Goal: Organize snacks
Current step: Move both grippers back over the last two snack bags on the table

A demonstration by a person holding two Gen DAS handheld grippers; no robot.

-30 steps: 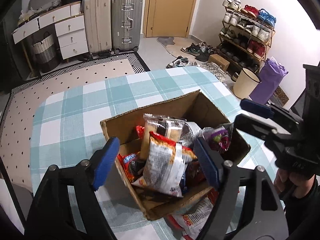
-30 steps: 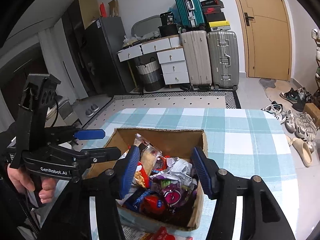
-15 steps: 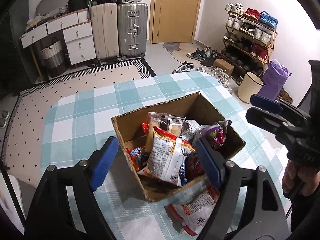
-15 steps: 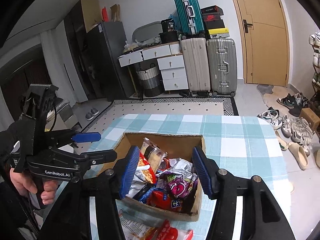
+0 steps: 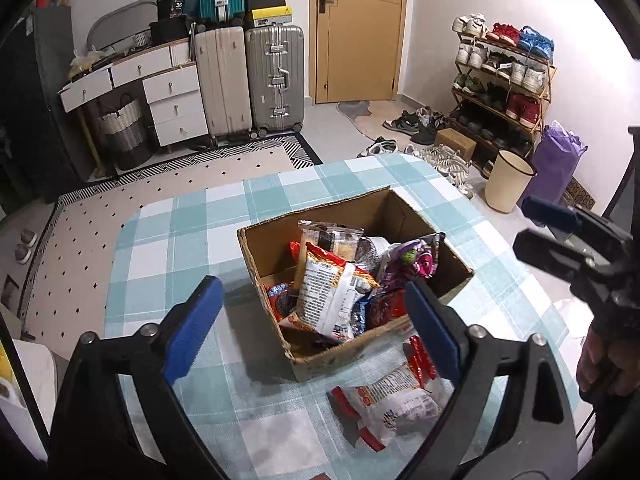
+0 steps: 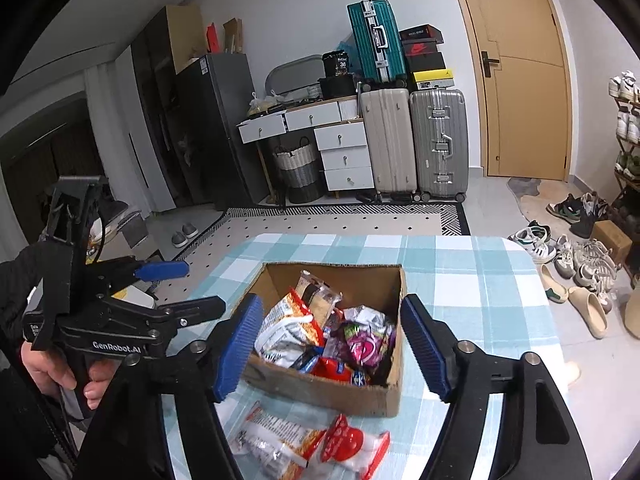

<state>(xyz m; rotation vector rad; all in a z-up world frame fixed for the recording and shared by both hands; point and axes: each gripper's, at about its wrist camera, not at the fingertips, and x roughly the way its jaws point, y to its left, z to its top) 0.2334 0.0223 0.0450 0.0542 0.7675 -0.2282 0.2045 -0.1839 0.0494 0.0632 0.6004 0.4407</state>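
With both my left gripper [image 5: 312, 322] and right gripper [image 6: 332, 346] just spread wide and empty, I'd lower one squarely over the loose packets [image 6: 308, 446] on the table [image 5: 180, 240], beside the box [image 6: 320, 394].

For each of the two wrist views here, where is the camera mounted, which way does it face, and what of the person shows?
Left wrist view: sits on the left gripper, looking down over its open blue pads at the cardboard box of snacks; the right gripper and its hand show at right.
Right wrist view: sits on the right gripper, facing the same box; the left gripper, a hand and dark sleeve show at left.
Shared: box, checked tablecloth, red-and-white snack bag outside the box, suitcases, door.
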